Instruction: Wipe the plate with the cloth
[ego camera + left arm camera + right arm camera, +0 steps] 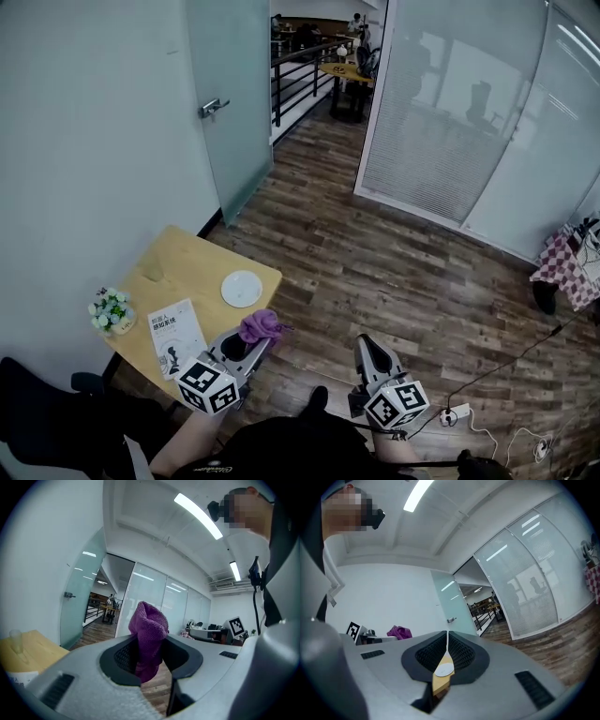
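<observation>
The left tool (253,342) was clamped on the bunched purple knitted cloth (261,325) at the near edge of the small wooden counter (178,258). The round white plate (242,289) lay on it just ahead, slightly leftward. The right tool (372,349), pressed shut and empty, hung well off to the right, much farther away.

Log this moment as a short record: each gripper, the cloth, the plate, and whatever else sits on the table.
left gripper: shut on the purple cloth, held by the table's near edge
right gripper: shut, nothing held, off to the side over the floor
plate: white, lying on the wooden table, apart from the cloth
also on table: booklet, small flower pot
wiping: not yet begun
</observation>
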`<action>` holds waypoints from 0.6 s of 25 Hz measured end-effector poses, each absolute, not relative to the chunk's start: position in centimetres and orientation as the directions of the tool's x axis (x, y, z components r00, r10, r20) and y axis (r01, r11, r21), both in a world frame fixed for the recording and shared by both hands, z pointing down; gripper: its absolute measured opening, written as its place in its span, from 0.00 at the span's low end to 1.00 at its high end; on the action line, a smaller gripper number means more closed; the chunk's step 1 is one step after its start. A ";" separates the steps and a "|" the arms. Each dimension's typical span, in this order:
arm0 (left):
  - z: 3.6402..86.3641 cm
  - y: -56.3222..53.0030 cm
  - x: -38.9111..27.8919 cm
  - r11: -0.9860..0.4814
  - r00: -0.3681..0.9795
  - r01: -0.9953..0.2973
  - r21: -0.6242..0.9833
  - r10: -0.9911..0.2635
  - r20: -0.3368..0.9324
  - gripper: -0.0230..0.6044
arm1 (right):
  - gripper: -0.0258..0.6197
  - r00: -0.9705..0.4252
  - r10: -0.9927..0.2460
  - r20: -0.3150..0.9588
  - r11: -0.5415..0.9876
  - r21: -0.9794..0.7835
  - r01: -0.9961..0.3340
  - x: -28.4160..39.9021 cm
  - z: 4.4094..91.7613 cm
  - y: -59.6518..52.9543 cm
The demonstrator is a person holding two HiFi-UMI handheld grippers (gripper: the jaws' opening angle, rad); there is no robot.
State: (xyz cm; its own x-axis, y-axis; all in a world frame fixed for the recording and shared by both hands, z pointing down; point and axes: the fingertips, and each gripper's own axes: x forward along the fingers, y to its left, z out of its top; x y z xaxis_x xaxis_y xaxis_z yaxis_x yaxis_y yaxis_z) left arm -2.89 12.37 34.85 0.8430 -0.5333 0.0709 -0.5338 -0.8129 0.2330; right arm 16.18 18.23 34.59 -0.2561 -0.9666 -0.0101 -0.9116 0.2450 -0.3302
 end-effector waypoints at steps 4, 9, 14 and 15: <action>32.6 8.4 0.7 -0.799 0.826 -0.558 0.223 -0.562 0.050 0.24 | 0.06 -0.276 -0.960 -0.036 0.273 -0.324 -0.906 20.2 32.9 14.3; 31.4 4.3 4.5 -0.785 0.807 -0.582 0.213 -0.590 0.030 0.24 | 0.06 -0.312 -0.948 -0.055 0.314 -0.296 -0.902 24.5 31.7 10.0; 31.9 2.6 6.2 -0.760 0.786 -0.606 0.235 -0.618 0.027 0.24 | 0.06 -0.348 -0.937 -0.025 0.339 -0.310 -0.888 26.0 32.5 7.4; 32.3 2.2 6.1 -0.752 0.780 -0.612 0.245 -0.625 0.032 0.24 | 0.06 -0.360 -0.933 -0.021 0.348 -0.308 -0.885 25.7 32.6 7.0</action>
State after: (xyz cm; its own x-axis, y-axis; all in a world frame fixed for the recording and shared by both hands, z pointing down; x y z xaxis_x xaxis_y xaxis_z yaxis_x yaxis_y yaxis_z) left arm 6.10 2.20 32.29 0.7803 -0.6246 0.0319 -0.6120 -0.7520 0.2450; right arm 25.68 6.96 32.60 -0.3596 -0.9329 -0.0211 -0.8854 0.3482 -0.3080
